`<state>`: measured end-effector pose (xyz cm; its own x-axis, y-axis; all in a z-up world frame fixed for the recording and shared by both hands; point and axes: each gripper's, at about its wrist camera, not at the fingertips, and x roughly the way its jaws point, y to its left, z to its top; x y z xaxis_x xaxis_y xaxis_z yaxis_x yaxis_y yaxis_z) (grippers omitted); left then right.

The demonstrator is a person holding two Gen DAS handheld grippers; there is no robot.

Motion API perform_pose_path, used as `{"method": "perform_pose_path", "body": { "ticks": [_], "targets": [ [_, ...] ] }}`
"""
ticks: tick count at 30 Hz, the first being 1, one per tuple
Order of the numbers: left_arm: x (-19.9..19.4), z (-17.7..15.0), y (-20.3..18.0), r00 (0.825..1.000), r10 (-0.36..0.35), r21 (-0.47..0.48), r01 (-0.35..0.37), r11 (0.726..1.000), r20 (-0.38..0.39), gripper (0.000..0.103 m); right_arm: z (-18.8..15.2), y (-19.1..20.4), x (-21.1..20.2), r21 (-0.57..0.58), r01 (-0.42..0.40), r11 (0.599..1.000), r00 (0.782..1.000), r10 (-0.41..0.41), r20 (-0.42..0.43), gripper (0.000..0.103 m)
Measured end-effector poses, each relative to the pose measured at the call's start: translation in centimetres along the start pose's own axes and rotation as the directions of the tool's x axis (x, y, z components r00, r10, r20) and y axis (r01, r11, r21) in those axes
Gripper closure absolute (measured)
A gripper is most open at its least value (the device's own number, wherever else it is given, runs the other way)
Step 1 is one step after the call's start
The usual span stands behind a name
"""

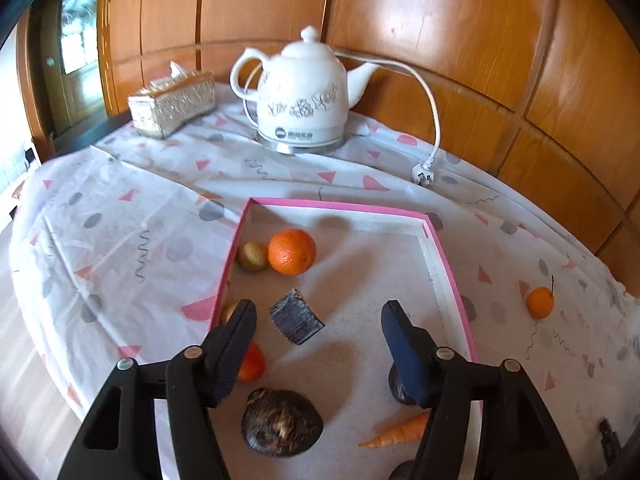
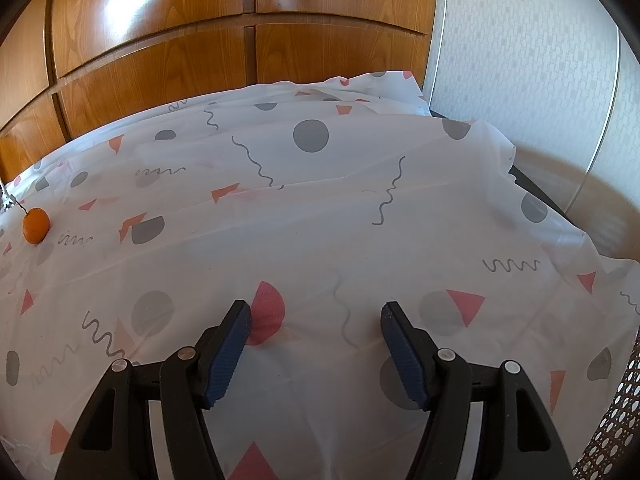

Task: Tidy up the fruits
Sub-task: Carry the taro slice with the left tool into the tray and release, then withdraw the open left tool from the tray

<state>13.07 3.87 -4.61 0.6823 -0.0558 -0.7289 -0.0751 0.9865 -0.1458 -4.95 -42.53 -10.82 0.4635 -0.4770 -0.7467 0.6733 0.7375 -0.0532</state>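
Between the spread, empty jaws of the left gripper [image 1: 316, 314] lay a pink-rimmed tray [image 1: 448, 256] of produce; the right gripper [image 2: 316, 314], jaws likewise apart, hung over bare tablecloth [image 2: 360, 208]. One small tangerine [image 1: 540, 302] sat outside the tray, right of its rim, far left in the right wrist view and roundish, so no axis mattered. Judged nearer the right gripper. Only the left view showed the tray's large orange [image 1: 292, 251], carrot [image 1: 396, 434] and kettle [image 1: 300, 92].

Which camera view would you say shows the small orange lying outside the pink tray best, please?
The right wrist view: the small orange sits unobstructed on the tablecloth. The left wrist view shows it too, right of the pink tray, near the frame's distorted edge.
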Motion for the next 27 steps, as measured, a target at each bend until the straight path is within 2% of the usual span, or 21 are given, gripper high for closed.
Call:
{"method": "perform_pose_path", "body": {
  "ticks": [7,12,19,24,27],
  "targets": [
    [-2.2,-2.0,0.5,1.0,-0.021,0.007,0.021,1.0,0.005,0.037,-0.1,-0.1,0.0,-0.003,0.003,1.0,1.0,-0.003,0.002,0.034],
    [-4.2,-2.9,1.1,0.999,-0.008,0.008,0.007,1.0,0.038,0.037,-0.1,0.0,0.0,-0.004,0.004,1.0,1.0,-0.004,0.002,0.034],
    [-5.9,-4.1,2.7,0.999,0.013,0.01,-0.013,1.0,0.041,0.037,-0.1,0.0,0.0,-0.003,0.003,1.0,1.0,-0.003,0.003,0.034],
    [-6.8,-4.9,4.2,0.999,0.032,-0.023,-0.031,0.999,0.04,0.037,-0.1,0.0,0.0,-0.003,0.002,1.0,1.0,-0.002,0.003,0.034],
    [-7.3,-5.2,4.7,0.998,0.043,-0.039,-0.041,0.998,0.051,0.032,-0.1,0.0,0.0,-0.003,0.002,1.0,1.0,-0.002,0.003,0.034]
  ]
}}
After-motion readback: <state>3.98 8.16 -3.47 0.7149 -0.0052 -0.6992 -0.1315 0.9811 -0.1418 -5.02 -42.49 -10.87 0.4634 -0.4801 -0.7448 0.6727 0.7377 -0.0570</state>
